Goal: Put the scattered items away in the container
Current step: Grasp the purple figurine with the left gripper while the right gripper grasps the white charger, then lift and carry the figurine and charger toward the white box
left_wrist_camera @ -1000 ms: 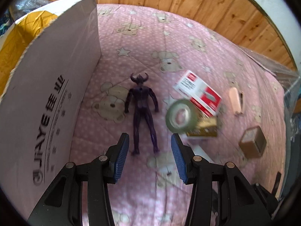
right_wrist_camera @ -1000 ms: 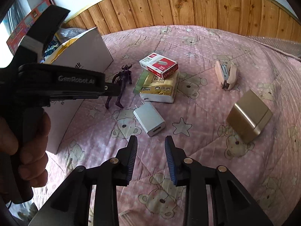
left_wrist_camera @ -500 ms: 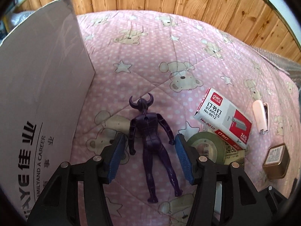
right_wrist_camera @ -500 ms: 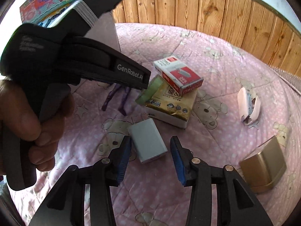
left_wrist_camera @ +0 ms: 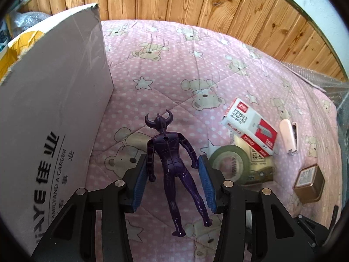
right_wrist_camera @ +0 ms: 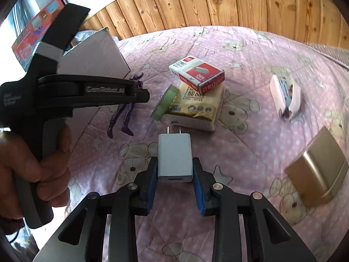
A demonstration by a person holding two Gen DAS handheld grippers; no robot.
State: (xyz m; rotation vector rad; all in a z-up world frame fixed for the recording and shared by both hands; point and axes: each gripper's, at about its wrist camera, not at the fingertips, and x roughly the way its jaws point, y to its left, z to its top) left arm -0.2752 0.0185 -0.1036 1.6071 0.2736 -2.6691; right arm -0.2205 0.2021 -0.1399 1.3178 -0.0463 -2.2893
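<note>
A purple horned figurine (left_wrist_camera: 172, 163) lies face down on the pink bear quilt (left_wrist_camera: 174, 69). My left gripper (left_wrist_camera: 173, 166) is open, its blue pads on either side of the figurine's hips and arms. The cardboard box (left_wrist_camera: 52, 109) stands just to the left. My right gripper (right_wrist_camera: 175, 170) straddles a white USB charger (right_wrist_camera: 174, 155), prongs pointing away; the pads sit close to or against its sides, and the charger lies on the quilt. The figurine's legs (right_wrist_camera: 122, 120) show past the left gripper's body in the right wrist view.
A red-and-white staples box (right_wrist_camera: 197, 75) lies on a yellow packet (right_wrist_camera: 194, 107), with a green tape roll (right_wrist_camera: 164, 104) leaning against it. A pink stapler (right_wrist_camera: 285, 97) and a gold tin (right_wrist_camera: 318, 170) lie to the right. Wooden wall behind.
My left gripper moved forward so the figurine's torso is now between the pads. My right gripper moved forward over the charger, which now sits between its pads.
</note>
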